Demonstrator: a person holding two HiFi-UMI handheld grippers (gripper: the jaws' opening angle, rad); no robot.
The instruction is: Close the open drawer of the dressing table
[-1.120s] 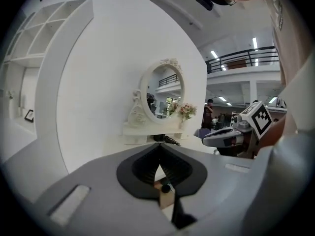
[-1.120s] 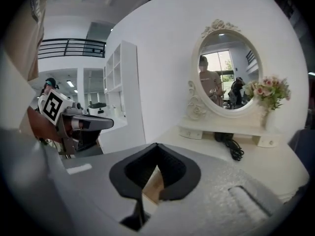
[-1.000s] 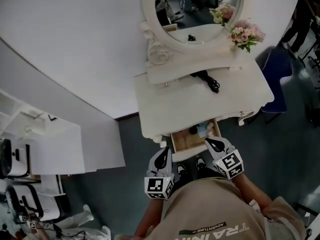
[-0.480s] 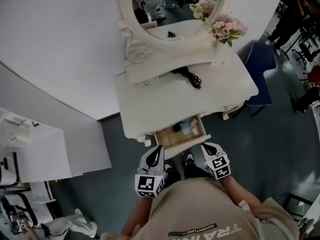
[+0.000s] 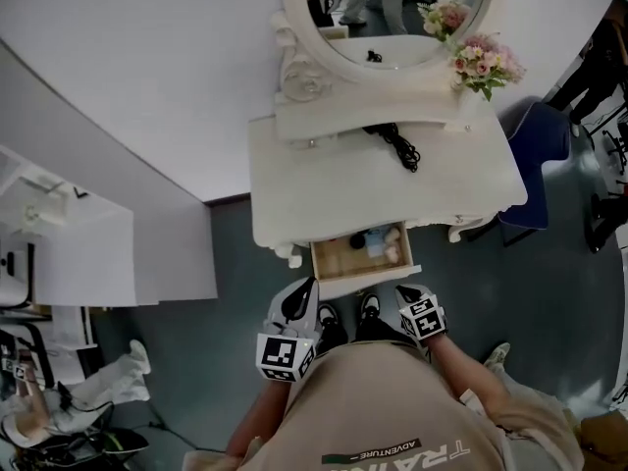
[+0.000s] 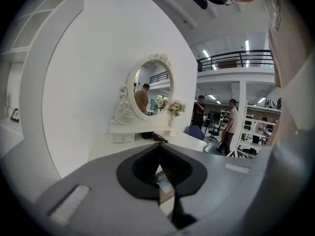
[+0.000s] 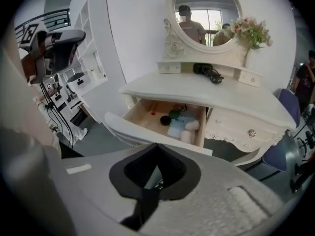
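The white dressing table (image 5: 294, 199) stands against the curved wall. Its left drawer (image 5: 339, 260) is pulled out, and small items lie in the wooden tray. In the right gripper view the open drawer (image 7: 147, 113) holds a black round thing, a blue-white packet and pale pink pieces. My left gripper (image 5: 307, 285) hovers just before the left end of the drawer front, jaws shut and empty. My right gripper (image 5: 402, 292) hangs a little short of the right end, also shut with nothing held. The left gripper (image 6: 160, 149) points at the table, and the right gripper (image 7: 156, 146) points at the drawer front.
An oval mirror (image 5: 392, 13), pink flowers (image 5: 481, 62) and a black cable (image 5: 397, 145) sit on the table. A blue chair (image 5: 545, 155) stands to its right and a white shelf unit (image 5: 69, 253) to the left. A person's legs (image 5: 98, 386) lie at lower left.
The head camera has swung, so the table sits differently in the view. Both grippers stay shut in front of the drawer, which is open about as far as before.
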